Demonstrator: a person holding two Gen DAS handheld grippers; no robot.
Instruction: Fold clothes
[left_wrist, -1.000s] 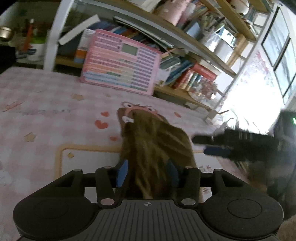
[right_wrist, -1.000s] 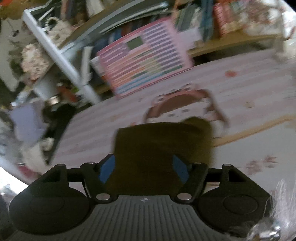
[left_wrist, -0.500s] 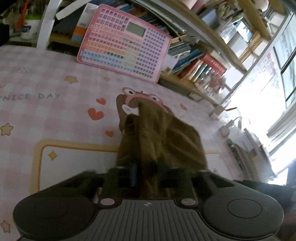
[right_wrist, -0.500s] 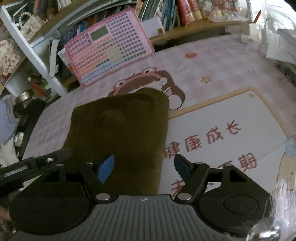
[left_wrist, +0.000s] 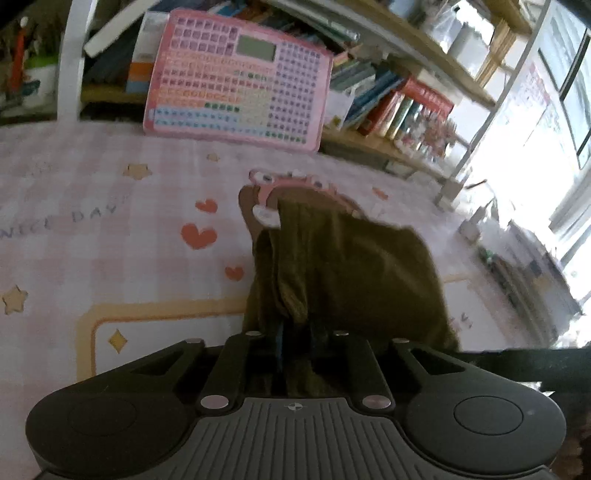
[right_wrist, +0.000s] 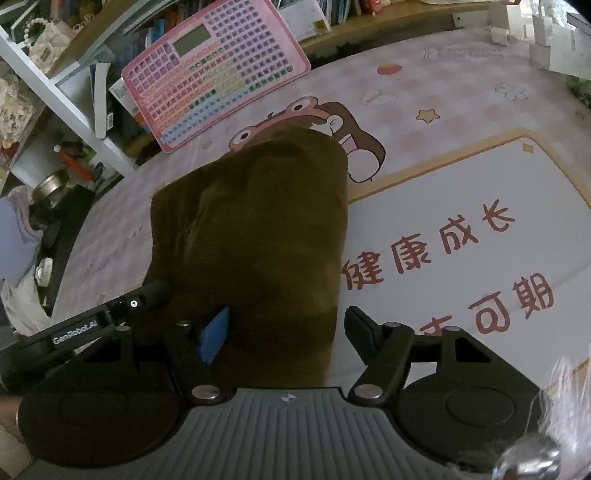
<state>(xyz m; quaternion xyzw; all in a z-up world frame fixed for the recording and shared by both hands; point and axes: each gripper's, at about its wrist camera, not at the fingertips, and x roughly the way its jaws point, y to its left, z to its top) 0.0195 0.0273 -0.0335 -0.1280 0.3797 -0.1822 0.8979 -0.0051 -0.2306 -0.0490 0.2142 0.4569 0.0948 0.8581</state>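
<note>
Mid-fold by the look of it: left claw (left_wrist: 295, 334) clenched on a bunched edge of the olive garment (right_wrist: 255, 229) lying on the pink mat (right_wrist: 461, 122), right claw (right_wrist: 286, 328) released above it; next likely needs that edge laid flat.

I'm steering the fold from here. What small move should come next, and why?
Probably close the right gripper on the near edge of the olive-brown garment: it is open over that edge, while the left gripper already pinches bunched cloth, so the fold needs a second hold.
</note>
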